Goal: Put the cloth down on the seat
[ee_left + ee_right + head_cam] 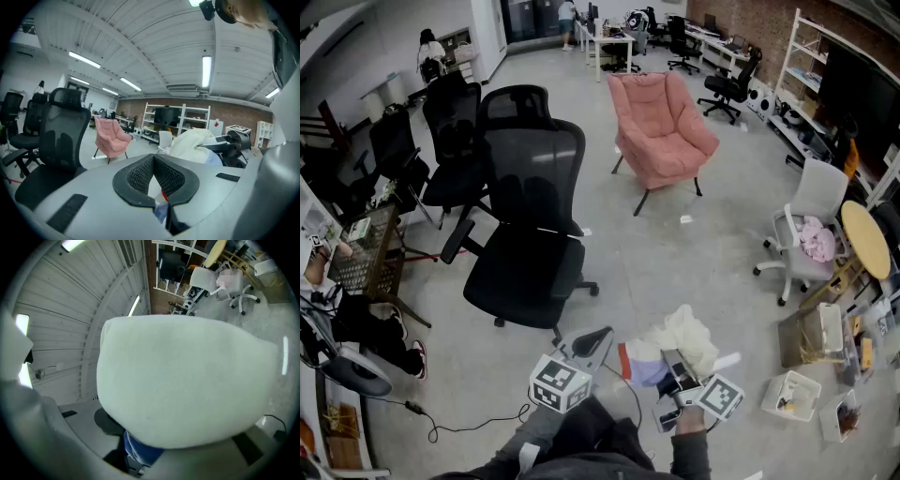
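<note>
My right gripper holds up a bundled cloth, cream on top with a pale blue part and a red edge. The cloth fills the right gripper view, and a blue fold sits down between the jaws. My left gripper is just left of the bundle, its black pads meeting at the tips. A scrap of red and blue cloth shows in the gap behind them; I cannot tell whether it is pinched. The black mesh office chair stands ahead to the left, its seat bare.
A pink armchair stands further ahead. More black chairs crowd the left, beside a wire basket. At the right are a white chair with pink cloth, a round table and boxes. A cable lies on the floor.
</note>
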Motion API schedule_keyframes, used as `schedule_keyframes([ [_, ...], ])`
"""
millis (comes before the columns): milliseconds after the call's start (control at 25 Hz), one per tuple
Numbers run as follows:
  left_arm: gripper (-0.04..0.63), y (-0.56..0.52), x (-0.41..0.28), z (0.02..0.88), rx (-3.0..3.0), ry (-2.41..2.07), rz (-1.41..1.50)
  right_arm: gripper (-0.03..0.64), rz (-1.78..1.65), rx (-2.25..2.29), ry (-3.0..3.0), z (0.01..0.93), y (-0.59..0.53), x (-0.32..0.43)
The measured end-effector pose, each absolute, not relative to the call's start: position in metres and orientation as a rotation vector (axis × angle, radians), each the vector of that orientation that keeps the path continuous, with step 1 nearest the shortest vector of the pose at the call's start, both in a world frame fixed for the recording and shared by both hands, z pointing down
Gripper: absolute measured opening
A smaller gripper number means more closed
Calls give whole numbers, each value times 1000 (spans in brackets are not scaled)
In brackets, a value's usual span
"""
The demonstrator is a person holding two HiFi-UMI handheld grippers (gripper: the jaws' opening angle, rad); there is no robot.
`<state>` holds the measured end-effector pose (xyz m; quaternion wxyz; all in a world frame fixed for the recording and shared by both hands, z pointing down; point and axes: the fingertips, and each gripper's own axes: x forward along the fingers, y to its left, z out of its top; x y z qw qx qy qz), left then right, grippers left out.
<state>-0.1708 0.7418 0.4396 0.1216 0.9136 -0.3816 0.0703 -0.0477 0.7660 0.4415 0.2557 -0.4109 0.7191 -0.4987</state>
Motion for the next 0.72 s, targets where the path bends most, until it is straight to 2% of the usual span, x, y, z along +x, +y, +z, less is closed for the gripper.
schedule_keyframes([
  [360,5,654,-211,427,2757,-981,221,176,-1261,-1180,1900,435,687,-92],
  [720,5,614,-218,430,2760,-906,216,175,-1256,-1195,1869,429,646,-106],
])
